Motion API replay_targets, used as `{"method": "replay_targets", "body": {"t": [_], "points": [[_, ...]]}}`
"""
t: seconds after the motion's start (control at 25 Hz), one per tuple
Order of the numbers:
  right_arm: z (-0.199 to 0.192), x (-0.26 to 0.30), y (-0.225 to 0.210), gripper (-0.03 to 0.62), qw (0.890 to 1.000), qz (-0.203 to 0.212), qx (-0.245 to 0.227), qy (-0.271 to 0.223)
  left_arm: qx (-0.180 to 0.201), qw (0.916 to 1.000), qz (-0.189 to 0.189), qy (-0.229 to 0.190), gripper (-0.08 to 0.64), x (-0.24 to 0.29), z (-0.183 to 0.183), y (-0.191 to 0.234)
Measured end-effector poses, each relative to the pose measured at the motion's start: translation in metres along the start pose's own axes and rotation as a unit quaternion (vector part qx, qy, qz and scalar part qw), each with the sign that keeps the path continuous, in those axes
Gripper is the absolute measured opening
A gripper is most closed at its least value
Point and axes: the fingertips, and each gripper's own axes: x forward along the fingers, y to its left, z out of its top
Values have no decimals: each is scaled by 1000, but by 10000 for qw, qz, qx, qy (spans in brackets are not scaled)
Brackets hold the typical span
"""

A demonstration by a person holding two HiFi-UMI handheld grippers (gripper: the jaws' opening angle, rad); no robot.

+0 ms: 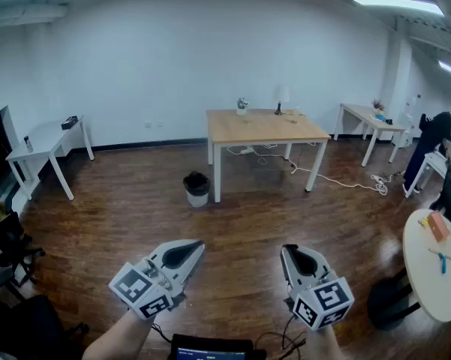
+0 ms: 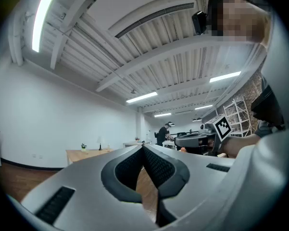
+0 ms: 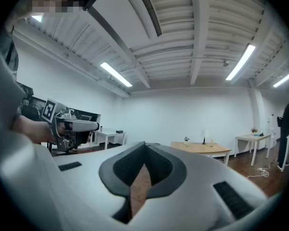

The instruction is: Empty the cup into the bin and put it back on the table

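A wooden table (image 1: pixel 264 128) stands in the middle of the room, far ahead of me. On it are a small potted plant (image 1: pixel 242 106), a little lamp (image 1: pixel 282 97) and a small item (image 1: pixel 295 115) too tiny to make out; I cannot pick out a cup for certain. A black bin (image 1: pixel 196 189) with a white base sits on the floor by the table's front left leg. My left gripper (image 1: pixel 198 246) and right gripper (image 1: pixel 287 250) are held low and close to me, both shut and empty. The left gripper view shows its jaws (image 2: pixel 143 147) meeting; the right gripper view shows the same (image 3: pixel 145 144).
A white desk (image 1: pixel 49 145) stands at the left wall, another white table (image 1: pixel 366 117) at the back right. A round white table (image 1: pixel 434 272) with small tools is near my right. A person (image 1: pixel 435 137) bends at the far right. Cables (image 1: pixel 345 180) trail over the wooden floor.
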Motion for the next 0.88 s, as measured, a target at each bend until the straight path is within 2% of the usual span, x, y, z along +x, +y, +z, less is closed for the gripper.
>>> {"method": "replay_targets", "body": {"t": [0.16,0.32,0.48,0.6,0.76,0.88], "points": [[0,-7,-17,0,9999,25,-103,-94,-118,9997,-86,-218,-9,14,4,-13],[-5,-5,-28,0,9999,39,-64,-97,-82,9997,21,-242,-9,23,7,-14],[-8,7,-26,0,9999,66,-75,-49,-141,9998,4,-150,-9,26,2,-3],[-13,19,-38,0,10000,2,50,-25,-208,9994,99,-261,-9,36,-3,10],[-17,40,-44,0,9999,-43,103,51,-327,9994,-54,-142,-9,52,-18,30],[-16,62,-50,0,9998,-115,120,54,-279,9994,-75,-192,-9,59,-19,52]]}}
